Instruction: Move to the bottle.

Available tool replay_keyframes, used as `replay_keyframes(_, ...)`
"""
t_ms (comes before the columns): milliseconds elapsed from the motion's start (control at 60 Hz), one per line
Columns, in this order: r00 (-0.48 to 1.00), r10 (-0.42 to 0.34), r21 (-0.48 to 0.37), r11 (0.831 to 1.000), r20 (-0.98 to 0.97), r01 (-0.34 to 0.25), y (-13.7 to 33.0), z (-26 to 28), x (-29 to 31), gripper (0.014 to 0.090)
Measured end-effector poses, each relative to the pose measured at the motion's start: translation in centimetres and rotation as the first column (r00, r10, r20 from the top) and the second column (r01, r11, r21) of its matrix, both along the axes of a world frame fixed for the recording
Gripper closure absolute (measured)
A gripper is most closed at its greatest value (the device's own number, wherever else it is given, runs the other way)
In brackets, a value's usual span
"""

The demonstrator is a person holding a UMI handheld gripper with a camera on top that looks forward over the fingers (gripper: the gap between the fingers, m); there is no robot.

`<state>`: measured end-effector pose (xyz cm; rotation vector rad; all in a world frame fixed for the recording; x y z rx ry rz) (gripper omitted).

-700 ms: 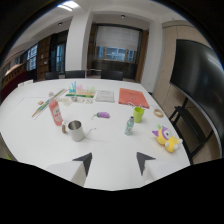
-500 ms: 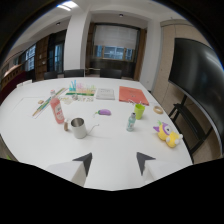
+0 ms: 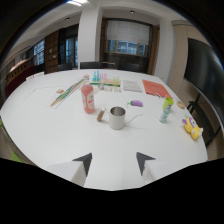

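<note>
A pink bottle [image 3: 87,97] with a pale cap stands upright on the white table [image 3: 45,130], beyond my fingers and a little to the left. A slimmer teal and green bottle [image 3: 166,110] stands farther to the right. My gripper [image 3: 114,162] is open, low over the table's near edge, with nothing between its dark fingertips [image 3: 83,162]. Both bottles are well ahead of it and apart from it.
A metal cup [image 3: 117,117] stands straight ahead, just right of the pink bottle, with a purple object [image 3: 135,103] behind it. A yellow plush toy [image 3: 191,127] lies at the right. Wooden sticks [image 3: 70,92], papers [image 3: 132,86] and a red mat [image 3: 156,87] lie farther back.
The gripper has swung left, so the pink bottle and metal cup now sit nearly straight ahead and appear somewhat closer. Fingers stay open.
</note>
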<state>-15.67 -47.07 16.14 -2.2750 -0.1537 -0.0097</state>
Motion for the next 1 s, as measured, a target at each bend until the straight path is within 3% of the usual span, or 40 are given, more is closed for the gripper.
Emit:
replay_keyframes(200, 0.998, 0.061, 0.019, 0.998, -0.015, -0.061, 6.1, -1.4, -8.7, 0.0201)
replay_keyframes(433, 0.999, 0.035, 0.117, 0.993, 0.003, -0.035, 18.8, -1.5, -15.0, 0.0199)
replay_keyframes(567, 1.0, -0.002, 0.11, 0.994, 0.01, 0.001, 24.0, -2.6, -16.4, 0.0201)
replay_keyframes(717, 0.999, -0.036, 0.09, 0.995, 0.023, 0.034, 27.3, -3.6, -16.2, 0.0203)
replay_keyframes(1000, 0.998, -0.06, 0.05, 0.997, 0.021, 0.059, 28.7, -5.1, -16.4, 0.0202)
